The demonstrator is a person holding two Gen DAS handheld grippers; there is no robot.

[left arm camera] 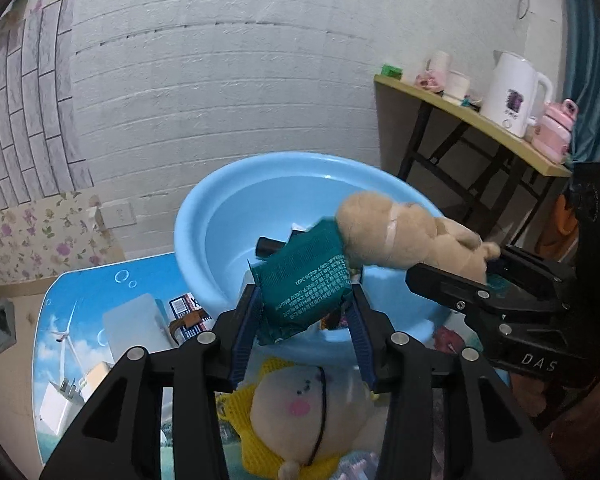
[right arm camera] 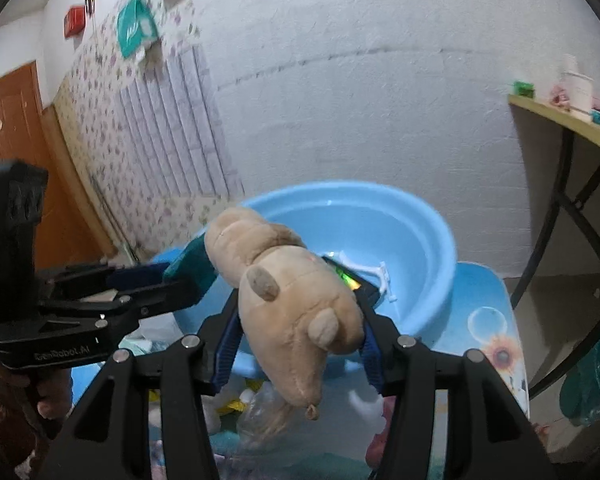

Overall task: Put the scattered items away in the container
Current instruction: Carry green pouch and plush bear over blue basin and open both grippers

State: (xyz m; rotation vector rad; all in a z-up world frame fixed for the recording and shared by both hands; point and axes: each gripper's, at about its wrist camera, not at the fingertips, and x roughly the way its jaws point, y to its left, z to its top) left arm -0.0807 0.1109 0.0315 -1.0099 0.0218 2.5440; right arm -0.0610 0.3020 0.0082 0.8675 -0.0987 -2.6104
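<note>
I'm holding a green pack (left arm camera: pixel 306 280) in my left gripper (left arm camera: pixel 304 320) and a plush (right arm camera: pixel 296 304) in my right gripper (right arm camera: pixel 300 344), both pinching tight, hovering just before the basin (left arm camera: pixel 236 200) rim; basin lying straight ahead.

The basin (left arm camera: pixel 204 216) is smooth, glossy blue plastic. The teddy (right arm camera: pixel 292 304) is soft tan plush cloth; the packet (left arm camera: pixel 304 292) is crinkly teal foil. The grippers' fingers (left arm camera: pixel 244 328) look matt black plastic with ribbed blue pads.
</note>
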